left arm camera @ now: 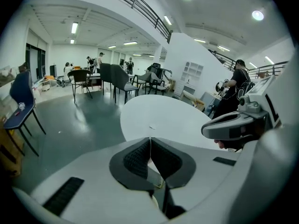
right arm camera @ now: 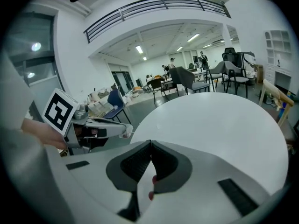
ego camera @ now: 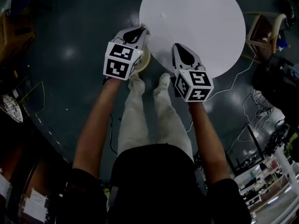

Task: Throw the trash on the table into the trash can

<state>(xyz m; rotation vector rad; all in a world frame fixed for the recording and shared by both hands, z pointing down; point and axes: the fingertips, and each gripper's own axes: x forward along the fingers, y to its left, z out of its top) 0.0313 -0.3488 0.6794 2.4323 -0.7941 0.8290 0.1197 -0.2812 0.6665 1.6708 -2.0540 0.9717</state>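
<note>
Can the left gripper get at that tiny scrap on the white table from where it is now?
Probably yes: the scrap lies alone on the table, straight ahead of the left gripper, with nothing between. Its jaws are shut, so they must open first.

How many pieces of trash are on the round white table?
1: a small scrap on the table's left part in the head view, ahead of the left gripper. That and the right gripper cover the near edge, so more may be hidden.

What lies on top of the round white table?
One tiny pale scrap shows on the round white table. The left gripper and right gripper hide parts of its edge.
</note>
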